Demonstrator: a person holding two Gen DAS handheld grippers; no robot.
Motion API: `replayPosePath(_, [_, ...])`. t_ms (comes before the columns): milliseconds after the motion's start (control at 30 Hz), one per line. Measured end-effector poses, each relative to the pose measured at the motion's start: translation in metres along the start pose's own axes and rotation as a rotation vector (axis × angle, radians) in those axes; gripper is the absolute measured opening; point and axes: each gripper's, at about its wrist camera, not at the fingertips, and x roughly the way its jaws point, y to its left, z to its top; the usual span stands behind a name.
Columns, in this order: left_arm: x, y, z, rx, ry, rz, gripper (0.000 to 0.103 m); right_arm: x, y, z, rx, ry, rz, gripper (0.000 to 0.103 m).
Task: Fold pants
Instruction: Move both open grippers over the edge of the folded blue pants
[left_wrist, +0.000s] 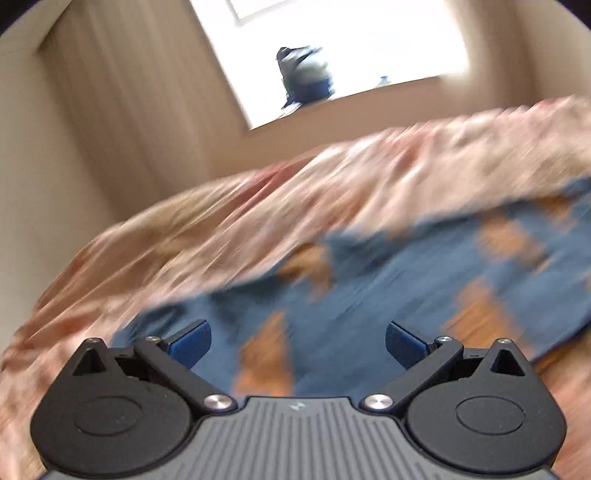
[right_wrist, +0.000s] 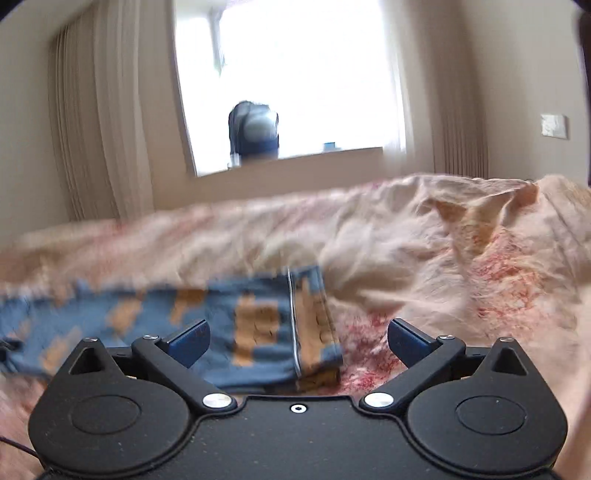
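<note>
The pants (left_wrist: 388, 288) are blue with orange patches and lie flat on a bed. In the left wrist view they fill the middle and right, under my left gripper (left_wrist: 297, 345), which is open and empty just above the cloth. In the right wrist view the pants (right_wrist: 221, 321) stretch from the left edge to a hemmed end with a white stripe near the centre. My right gripper (right_wrist: 297, 345) is open and empty, hovering over that end. Both views are blurred.
The bed is covered by a rumpled pink and cream floral sheet (right_wrist: 443, 258). Behind it is a bright window (right_wrist: 288, 81) with a dark bag (right_wrist: 254, 129) on the sill, and beige curtains (right_wrist: 96, 122) at the sides.
</note>
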Motion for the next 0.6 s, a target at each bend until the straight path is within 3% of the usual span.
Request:
replayPosePath(100, [0.008,-0.041,0.044,0.012,-0.023,-0.209,0.103,0.012,-0.014,-0.011,0.145,0.065,0.090,0.102])
replayPosePath(233, [0.037,-0.105,0.095,0.008,-0.037,-0.447,0.103,0.021,-0.011,-0.019,0.167,0.115,0.117,0.102])
replayPosePath(333, [0.061,-0.158,0.123,0.063,0.014,-0.530,0.103,0.026,-0.011,-0.021,0.162,0.124,0.143,0.103])
replayPosePath(433, [0.075,-0.202,0.130,0.119,0.040,-0.619,0.103,0.027,-0.017,-0.020,0.185,0.137,0.195,0.103])
replayPosePath(533, [0.085,-0.233,0.122,0.208,0.053,-0.610,0.103,0.037,-0.017,-0.018,0.199,0.168,0.229,0.103])
replayPosePath(600, [0.088,-0.236,0.117,0.207,0.047,-0.618,0.103,0.047,-0.019,-0.016,0.221,0.190,0.221,0.103])
